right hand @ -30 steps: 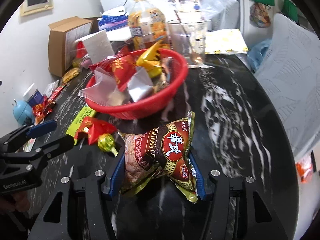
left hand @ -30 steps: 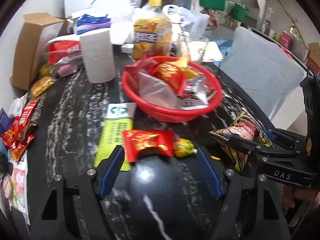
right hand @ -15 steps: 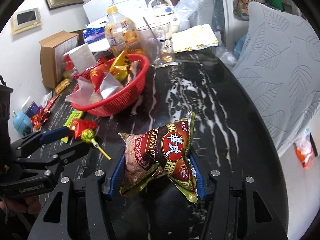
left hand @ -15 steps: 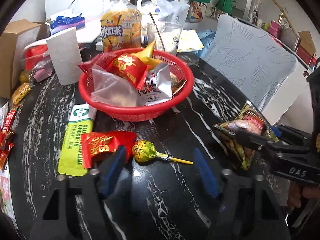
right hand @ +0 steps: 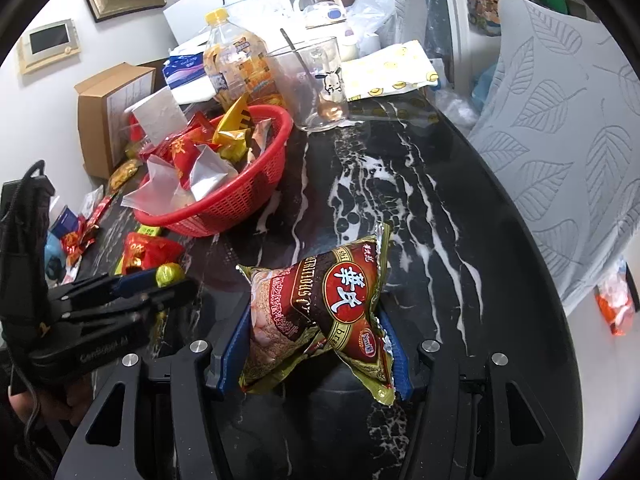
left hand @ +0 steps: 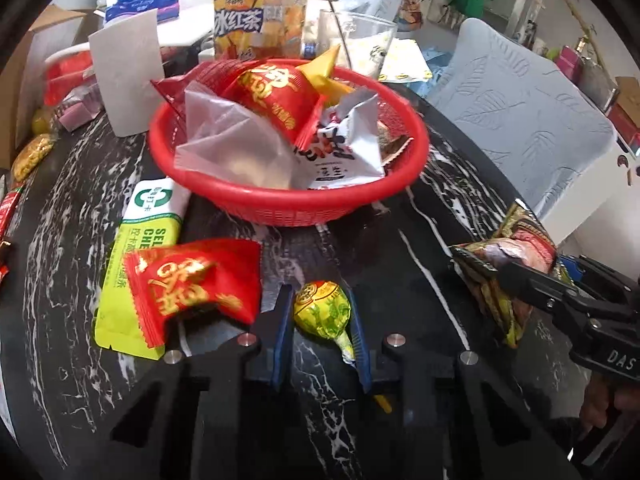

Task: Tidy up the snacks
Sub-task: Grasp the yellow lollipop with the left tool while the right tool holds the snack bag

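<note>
Cluttered bench (left hand: 400, 420): our left fingers (left hand: 320, 332) have just closed on a lollipop (left hand: 322, 310); right fingers (right hand: 314, 340) clamp a snack bag (right hand: 320, 304). Ahead, the red basket (left hand: 288, 204) looks roughly half-filled.

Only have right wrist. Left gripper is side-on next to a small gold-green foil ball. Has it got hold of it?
Observer: Yes. The left gripper has just been closing and is shut on the round lollipop in yellow-green foil, with a blue pad on each side of its head.
Operator: Where's the stick?
Observer: The thin yellow stick runs back under the gripper body.
Operator: Neighbours?
Observer: A red foil snack packet lies beside the lollipop, overlapping a green-and-white paper card.
</note>
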The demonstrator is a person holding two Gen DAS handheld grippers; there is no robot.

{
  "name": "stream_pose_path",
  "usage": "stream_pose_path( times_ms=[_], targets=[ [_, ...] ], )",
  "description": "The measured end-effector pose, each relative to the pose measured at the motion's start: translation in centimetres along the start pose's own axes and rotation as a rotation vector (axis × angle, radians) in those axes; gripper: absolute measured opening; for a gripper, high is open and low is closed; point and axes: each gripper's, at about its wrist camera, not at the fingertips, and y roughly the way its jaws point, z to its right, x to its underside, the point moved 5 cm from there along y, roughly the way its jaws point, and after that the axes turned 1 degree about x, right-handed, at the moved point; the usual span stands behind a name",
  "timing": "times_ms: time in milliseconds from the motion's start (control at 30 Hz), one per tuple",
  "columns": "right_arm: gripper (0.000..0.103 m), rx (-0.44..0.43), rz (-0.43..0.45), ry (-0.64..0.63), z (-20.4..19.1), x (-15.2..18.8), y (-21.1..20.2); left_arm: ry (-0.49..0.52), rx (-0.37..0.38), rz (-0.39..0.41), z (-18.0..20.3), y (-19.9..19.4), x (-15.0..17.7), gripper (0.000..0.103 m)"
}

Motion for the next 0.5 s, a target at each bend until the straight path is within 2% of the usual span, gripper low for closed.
stream_pose_path(
  times_ms=[300,500],
  targets=[
    [0.057,0.004,-0.004,-0.015,-0.9,0.7,-0.8,0.014,0.04,-0.012,0.5,-1.2,1.7,0.026],
    [0.057,-0.001,-0.014,-0.017,-1.9,2.5,-1.9,0.044,0.045,-0.016,1.3,-3.1,4.2,0.026]
  ],
)
